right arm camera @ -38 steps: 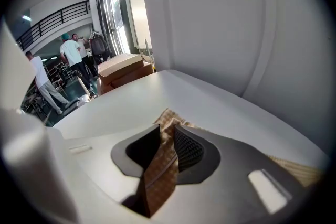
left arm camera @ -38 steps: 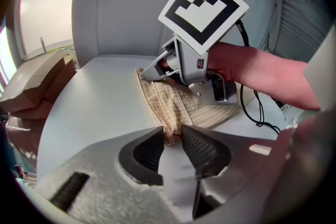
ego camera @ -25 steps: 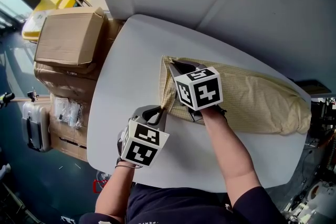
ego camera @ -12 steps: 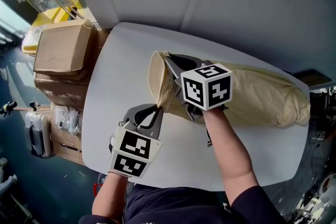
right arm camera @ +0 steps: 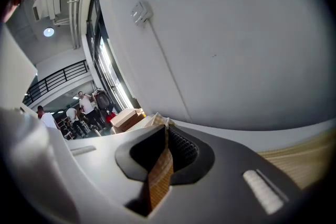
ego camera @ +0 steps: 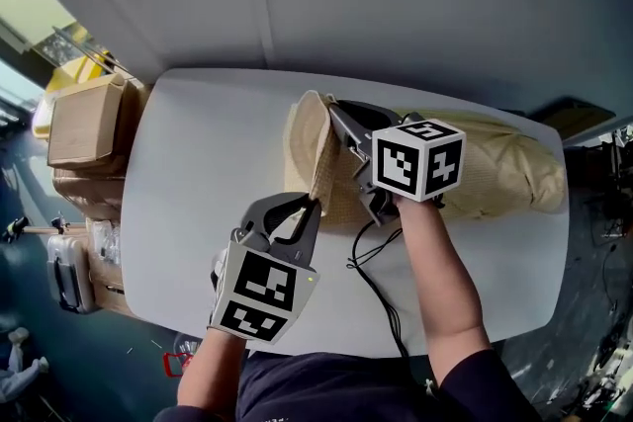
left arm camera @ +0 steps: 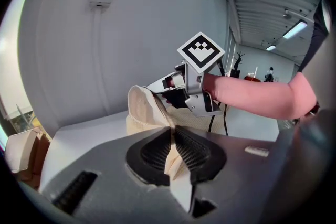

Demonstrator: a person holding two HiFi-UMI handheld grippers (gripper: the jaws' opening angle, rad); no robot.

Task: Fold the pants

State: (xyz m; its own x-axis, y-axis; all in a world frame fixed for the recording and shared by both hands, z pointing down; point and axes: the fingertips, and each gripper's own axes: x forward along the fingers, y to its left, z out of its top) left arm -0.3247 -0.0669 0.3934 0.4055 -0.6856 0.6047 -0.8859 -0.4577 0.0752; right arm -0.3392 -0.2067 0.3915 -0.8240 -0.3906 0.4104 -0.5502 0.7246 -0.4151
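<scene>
- The pants (ego camera: 495,168) lie along the far side of the white table (ego camera: 198,163), from about the middle to near its right edge. Their left end is raised off the surface, while the rest lies flat.
- The left gripper (ego camera: 315,205) has its jaws almost together on the near corner of the raised end. Only a thin strip of beige fabric sits between the pads.
- The right gripper (ego camera: 336,109) pinches the far corner of the same end in the same way, nearly closed on a narrow fold of cloth.
- I judge this as the start of folding the left end over toward the right.
- Risk of slipping: each grip takes only a little fabric at the edge. If the cloth is pulled tight or moved quickly, a corner can come out of the pads and the end will drop.
- Risk of a crooked fold: if one gripper goes further or higher than the other, the edges will not meet and the fold will lie at an angle.
- Risk from the black cable (ego camera: 371,272): it lies on the table just beside the pants, under the right forearm. It could be caught under the folded layer or dragged by the arm.
- Risk of dragging: a pull to the right may push the flat part over the right edge.
</scene>
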